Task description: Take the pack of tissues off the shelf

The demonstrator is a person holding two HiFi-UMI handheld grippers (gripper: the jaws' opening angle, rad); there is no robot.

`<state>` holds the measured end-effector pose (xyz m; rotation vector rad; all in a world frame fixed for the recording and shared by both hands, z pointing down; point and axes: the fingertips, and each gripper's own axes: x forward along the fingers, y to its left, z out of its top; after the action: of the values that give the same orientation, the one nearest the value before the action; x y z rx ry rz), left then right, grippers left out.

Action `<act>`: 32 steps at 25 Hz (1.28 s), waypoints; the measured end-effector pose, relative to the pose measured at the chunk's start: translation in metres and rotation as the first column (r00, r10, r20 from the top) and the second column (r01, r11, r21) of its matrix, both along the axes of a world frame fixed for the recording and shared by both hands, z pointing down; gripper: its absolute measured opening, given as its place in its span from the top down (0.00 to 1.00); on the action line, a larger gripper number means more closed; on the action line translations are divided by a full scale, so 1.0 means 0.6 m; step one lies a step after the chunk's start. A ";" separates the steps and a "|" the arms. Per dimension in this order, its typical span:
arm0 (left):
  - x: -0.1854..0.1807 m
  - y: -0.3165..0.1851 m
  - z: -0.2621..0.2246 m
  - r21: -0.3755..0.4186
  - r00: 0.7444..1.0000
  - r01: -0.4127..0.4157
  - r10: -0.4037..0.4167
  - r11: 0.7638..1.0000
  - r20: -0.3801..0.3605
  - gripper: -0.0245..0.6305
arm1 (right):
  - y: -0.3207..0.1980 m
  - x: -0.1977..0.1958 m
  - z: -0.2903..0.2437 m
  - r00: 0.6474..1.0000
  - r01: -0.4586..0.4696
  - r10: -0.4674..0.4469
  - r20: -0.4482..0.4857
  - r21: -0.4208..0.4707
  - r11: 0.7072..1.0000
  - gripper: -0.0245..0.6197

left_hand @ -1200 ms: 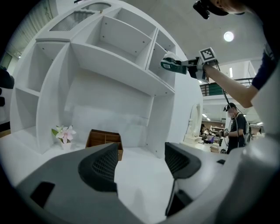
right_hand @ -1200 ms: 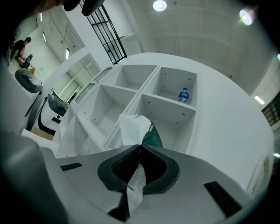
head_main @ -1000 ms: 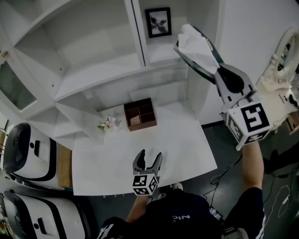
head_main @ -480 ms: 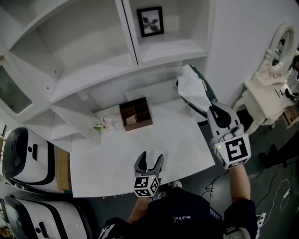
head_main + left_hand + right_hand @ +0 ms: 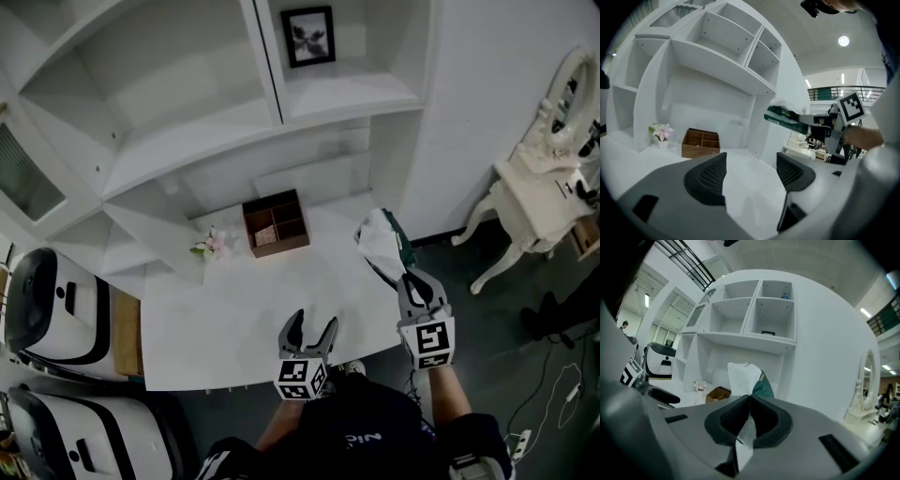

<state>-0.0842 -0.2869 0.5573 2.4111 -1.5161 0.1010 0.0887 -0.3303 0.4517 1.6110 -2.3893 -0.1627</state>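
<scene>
Edges first: we are holding the pack (image 5: pixel 382 242) in the air over the table's (image 5: pixel 234 309) right edge, clear of the shelf (image 5: pixel 187 141); the right gripper (image 5: pixel 403 278) is pinching it by its near end, jaws pressed almost together on the thin wrapper, the white and green body sticking out ahead; the shelf's upright panel is standing just behind the pack, and the wall is running close along its right; the left gripper (image 5: pixel 312 324) is hovering over the table's front edge, jaws spread wide with nothing between them; between the two grippers the tabletop is lying bare; the box (image 5: pixel 277 222) and the flower (image 5: pixel 214 246) are sitting back by the shelf's foot, well apart from the pack; a dresser (image 5: pixel 534 187) is standing off to the right across dark floor. Against a second ago, the pack is sitting far lower: then it was up beside the compartment with the picture (image 5: pixel 309 36); now it is down by the table's right edge, and the right gripper is drawing in near our body; the left gripper is staying about where it was.
</scene>
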 end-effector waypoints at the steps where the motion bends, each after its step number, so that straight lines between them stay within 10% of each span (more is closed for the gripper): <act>1: -0.003 0.002 0.004 -0.005 1.000 0.005 -0.005 1.000 0.003 0.45 | 0.003 0.001 0.024 1.000 -0.006 0.007 0.007 -0.028 1.000 0.93; 16: -0.011 -0.015 0.017 -0.010 1.000 0.016 -0.015 1.000 0.025 0.47 | 0.024 -0.025 0.188 0.999 -0.012 0.023 0.044 -0.240 0.971 0.93; 26: -0.026 -0.013 0.014 0.001 0.999 0.042 -0.042 0.999 0.027 0.94 | 0.012 -0.052 0.174 0.999 0.023 -0.012 0.052 -0.217 0.976 0.93; 32: -0.036 -0.014 0.015 -0.002 0.998 0.055 -0.055 0.998 0.034 0.96 | 0.015 -0.061 0.181 0.999 0.038 -0.032 0.036 -0.213 0.976 0.93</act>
<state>-0.1058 -0.2955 0.5663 2.3752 -1.5950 0.1333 0.0522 -0.3212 0.5604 1.4845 -2.3669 0.1119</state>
